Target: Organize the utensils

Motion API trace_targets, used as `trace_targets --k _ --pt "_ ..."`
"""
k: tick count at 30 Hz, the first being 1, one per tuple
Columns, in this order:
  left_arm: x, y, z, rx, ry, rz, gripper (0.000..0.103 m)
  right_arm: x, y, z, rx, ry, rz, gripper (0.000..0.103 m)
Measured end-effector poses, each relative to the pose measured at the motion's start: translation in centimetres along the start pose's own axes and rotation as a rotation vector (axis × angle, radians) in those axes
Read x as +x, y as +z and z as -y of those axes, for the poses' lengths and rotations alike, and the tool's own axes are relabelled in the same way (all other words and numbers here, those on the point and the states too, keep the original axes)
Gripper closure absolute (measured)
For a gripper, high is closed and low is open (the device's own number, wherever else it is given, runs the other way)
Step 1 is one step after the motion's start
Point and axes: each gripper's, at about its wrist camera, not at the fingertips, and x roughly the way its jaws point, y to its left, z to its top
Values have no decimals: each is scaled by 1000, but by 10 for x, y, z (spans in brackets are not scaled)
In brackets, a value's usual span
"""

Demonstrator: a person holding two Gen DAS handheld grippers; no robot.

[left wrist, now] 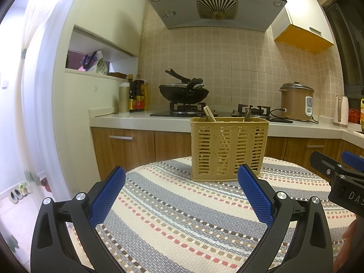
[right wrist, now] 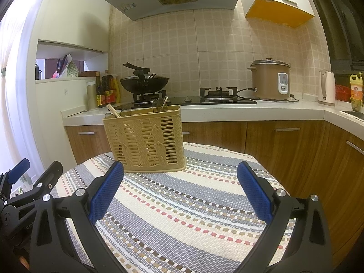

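Left gripper (left wrist: 181, 183) spread wide, gripping nothing, above striped table mat (left wrist: 182, 216). Right gripper (right wrist: 180, 178) likewise parted and bare. Beyond, at mat's far edge, upright tan utensil basket (left wrist: 228, 147), chopsticks (left wrist: 209, 113) and spoons (right wrist: 159, 104) poking out.

Perforated matt plastic basket (left wrist: 228, 150), coarse woven cloth mat (left wrist: 182, 216), glossy wall tiles (left wrist: 227, 63), wood-grain cabinets (right wrist: 284, 141)
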Motion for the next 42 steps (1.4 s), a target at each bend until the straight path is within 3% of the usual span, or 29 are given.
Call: trace_targets --k 42 --pt "0 -2 -1 7 9 -11 8 4 1 4 22 0 -8 8"
